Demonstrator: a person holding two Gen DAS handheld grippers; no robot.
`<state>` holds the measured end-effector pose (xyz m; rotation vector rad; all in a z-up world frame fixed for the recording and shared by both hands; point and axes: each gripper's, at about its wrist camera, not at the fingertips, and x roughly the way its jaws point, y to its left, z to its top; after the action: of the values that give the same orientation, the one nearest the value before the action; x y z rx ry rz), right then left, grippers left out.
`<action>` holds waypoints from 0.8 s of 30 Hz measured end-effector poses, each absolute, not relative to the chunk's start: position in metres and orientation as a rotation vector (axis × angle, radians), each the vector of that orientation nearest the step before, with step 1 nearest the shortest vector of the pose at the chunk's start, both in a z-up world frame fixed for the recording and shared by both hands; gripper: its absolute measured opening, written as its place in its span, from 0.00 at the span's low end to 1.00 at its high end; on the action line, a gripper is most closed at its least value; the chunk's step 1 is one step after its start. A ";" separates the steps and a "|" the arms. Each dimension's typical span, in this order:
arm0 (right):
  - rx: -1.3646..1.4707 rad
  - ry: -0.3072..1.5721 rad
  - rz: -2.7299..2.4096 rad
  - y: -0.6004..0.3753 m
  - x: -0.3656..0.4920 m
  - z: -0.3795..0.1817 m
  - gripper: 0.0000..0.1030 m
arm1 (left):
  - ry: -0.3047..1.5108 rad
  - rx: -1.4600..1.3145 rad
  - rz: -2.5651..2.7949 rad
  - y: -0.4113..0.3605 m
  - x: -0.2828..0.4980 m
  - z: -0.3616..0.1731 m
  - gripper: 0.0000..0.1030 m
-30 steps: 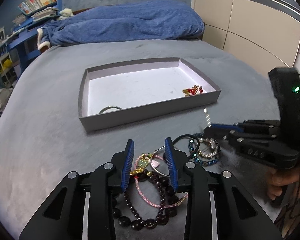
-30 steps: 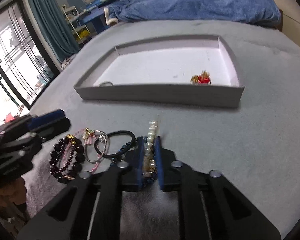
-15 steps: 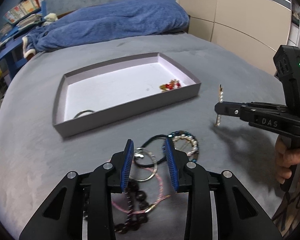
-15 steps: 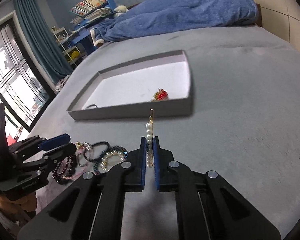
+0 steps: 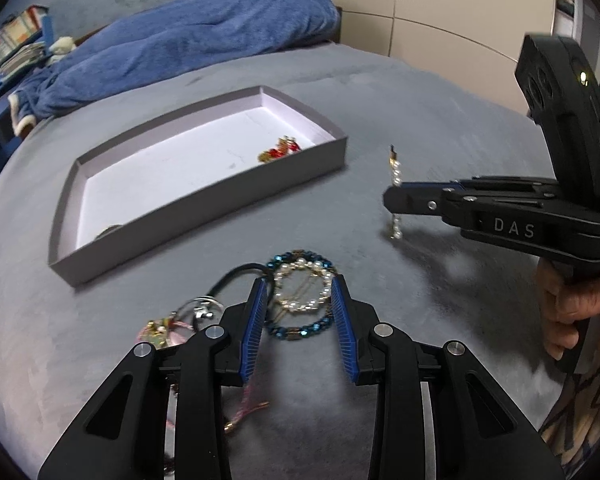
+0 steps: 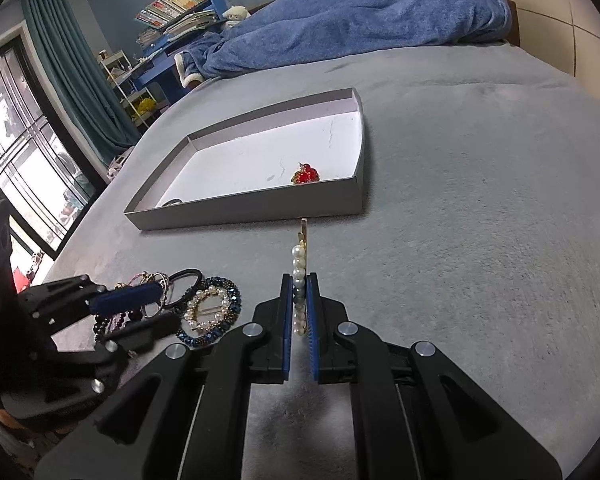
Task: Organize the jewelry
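A grey shallow box [image 5: 204, 204] [image 6: 260, 216] lies on the grey bed with a red-and-gold trinket [image 5: 279, 152] [image 6: 306, 175] and a ring [image 5: 109, 232] inside. My right gripper [image 6: 299, 284] [image 5: 396, 200] is shut on a pearl hair clip [image 6: 299, 264] [image 5: 396, 168], held upright above the bed, right of the box. My left gripper [image 5: 298, 292] [image 6: 140, 308] is open, hovering over a pile of bracelets: a pearl circle [image 5: 302, 288] [image 6: 206, 308] on a blue beaded bracelet [image 5: 300, 330], a black hair tie [image 6: 186, 286], a pink cord [image 5: 160, 330].
A blue blanket [image 5: 180, 52] [image 6: 360, 24] lies at the far end of the bed. Wardrobe doors [image 5: 440, 8] stand to the right. A curtain [image 6: 72, 80], window and shelves with books [image 6: 172, 4] are at the left.
My right gripper has lifted the pearl clip off the pile and carried it right and up. My left gripper has shifted right, now over the pearl circle.
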<state>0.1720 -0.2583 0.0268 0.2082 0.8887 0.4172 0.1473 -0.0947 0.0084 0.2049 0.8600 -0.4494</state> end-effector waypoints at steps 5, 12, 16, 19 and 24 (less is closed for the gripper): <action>0.206 0.889 0.421 -0.258 0.172 0.026 0.07 | 0.884 0.240 -0.457 -0.105 0.150 -0.002 0.34; 0.201 0.889 0.425 -0.255 0.171 0.026 0.07 | 0.890 0.276 -0.453 -0.108 0.151 -0.008 0.26; 0.202 0.887 0.424 -0.255 0.171 0.027 0.07 | 0.858 0.275 -0.455 -0.104 0.147 -0.002 0.25; 0.204 0.887 0.420 -0.255 0.172 0.026 0.07 | 0.826 0.260 -0.464 -0.101 0.144 0.006 0.15; 0.202 0.889 0.420 -0.253 0.173 0.025 0.07 | 0.777 0.229 -0.467 -0.090 0.138 0.020 0.14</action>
<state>0.1726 -0.2532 0.0249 0.2020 0.8893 0.4199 0.1379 -0.0902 0.0198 0.2295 0.7767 -0.4673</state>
